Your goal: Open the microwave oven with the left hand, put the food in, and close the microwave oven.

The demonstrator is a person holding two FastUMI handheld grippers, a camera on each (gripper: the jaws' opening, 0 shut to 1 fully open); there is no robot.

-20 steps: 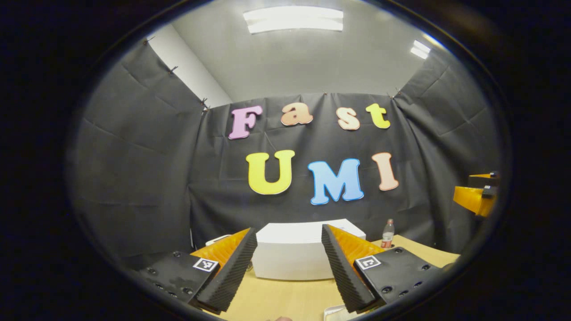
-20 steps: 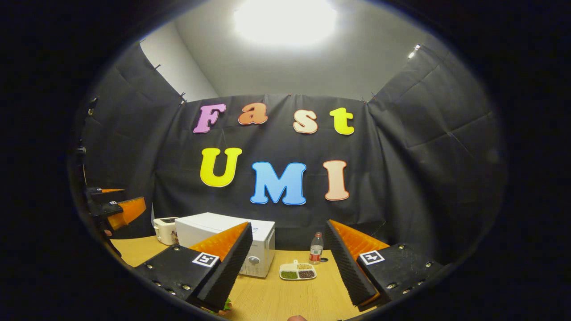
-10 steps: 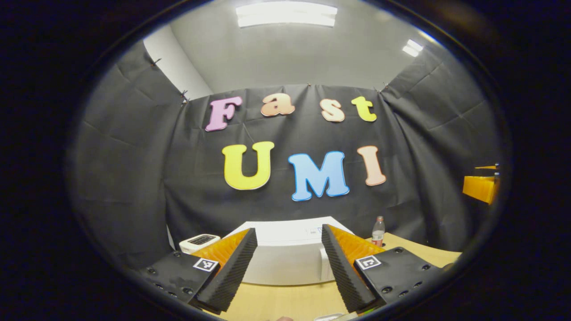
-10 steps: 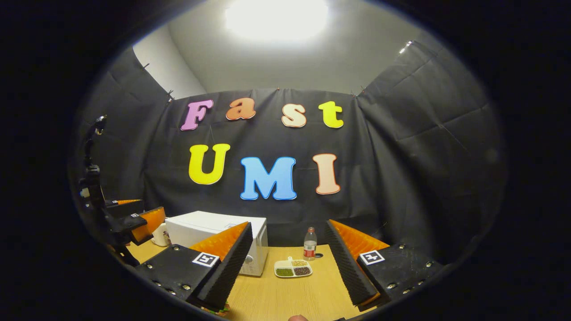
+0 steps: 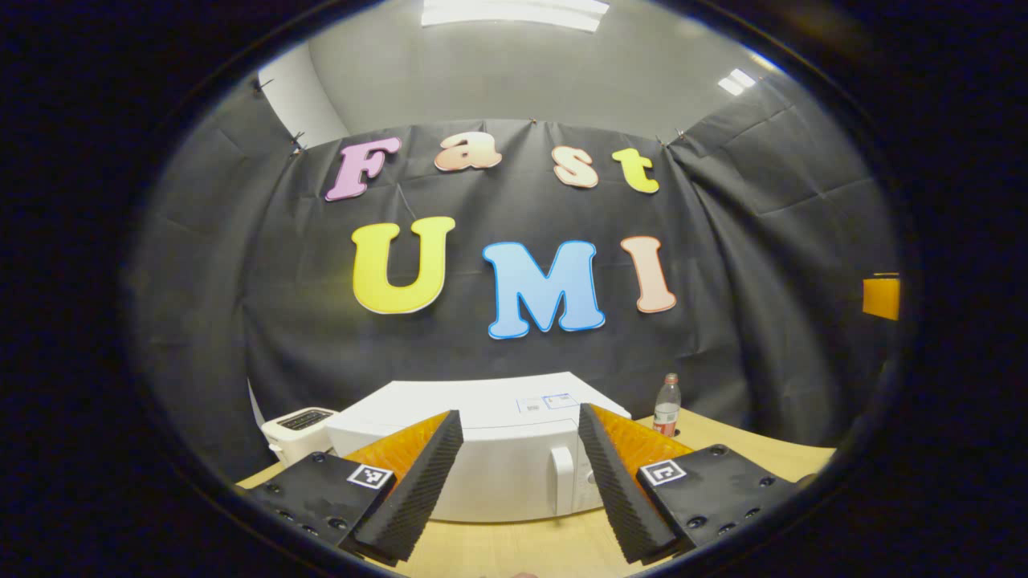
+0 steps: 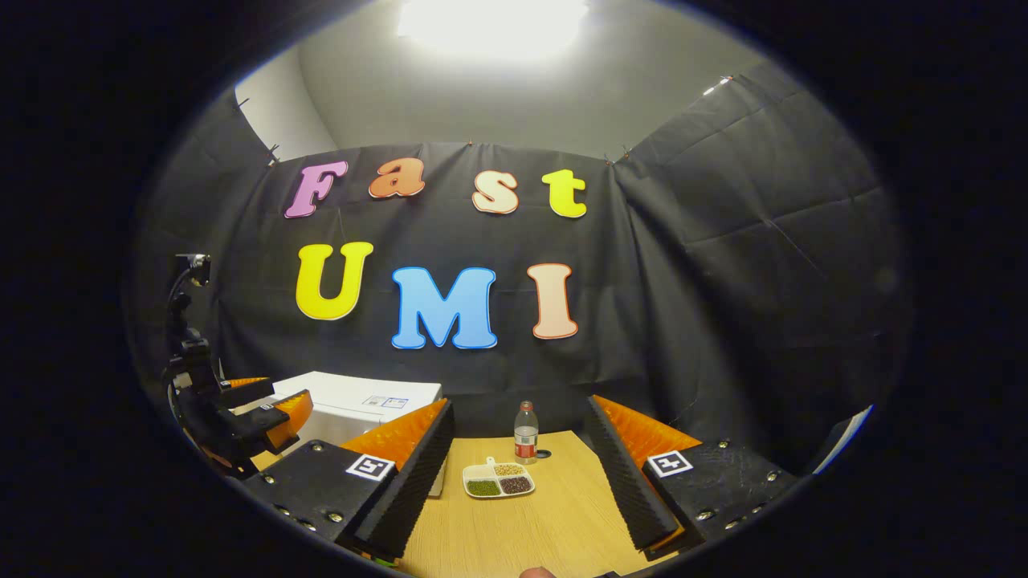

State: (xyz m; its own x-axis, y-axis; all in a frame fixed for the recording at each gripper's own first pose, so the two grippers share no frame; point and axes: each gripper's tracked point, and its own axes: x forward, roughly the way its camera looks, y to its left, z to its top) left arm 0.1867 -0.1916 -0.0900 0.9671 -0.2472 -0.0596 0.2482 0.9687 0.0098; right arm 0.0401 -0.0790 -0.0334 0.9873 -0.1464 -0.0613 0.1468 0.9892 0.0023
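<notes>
A white microwave oven (image 5: 482, 449) stands on the wooden table with its door shut and a vertical handle (image 5: 564, 479) near its right side. My left gripper (image 5: 518, 482) hangs open in front of it, the handle showing between its fingers but farther off. In the right gripper view the microwave oven (image 6: 353, 405) is at the left, with the left gripper (image 6: 265, 405) in front of it. A white divided dish of food (image 6: 499, 480) lies on the table ahead of my right gripper (image 6: 514, 482), which is open and holds nothing.
A small white toaster (image 5: 297, 429) sits left of the microwave. A plastic bottle with a red label (image 6: 525, 433) stands behind the dish, near the back wall. The wooden table (image 6: 546, 522) stretches toward the right gripper.
Both views have swung and dropped: the microwave now looms larger and its handle shows between the left fingers. In the right gripper view the dish has slid toward the centre.
</notes>
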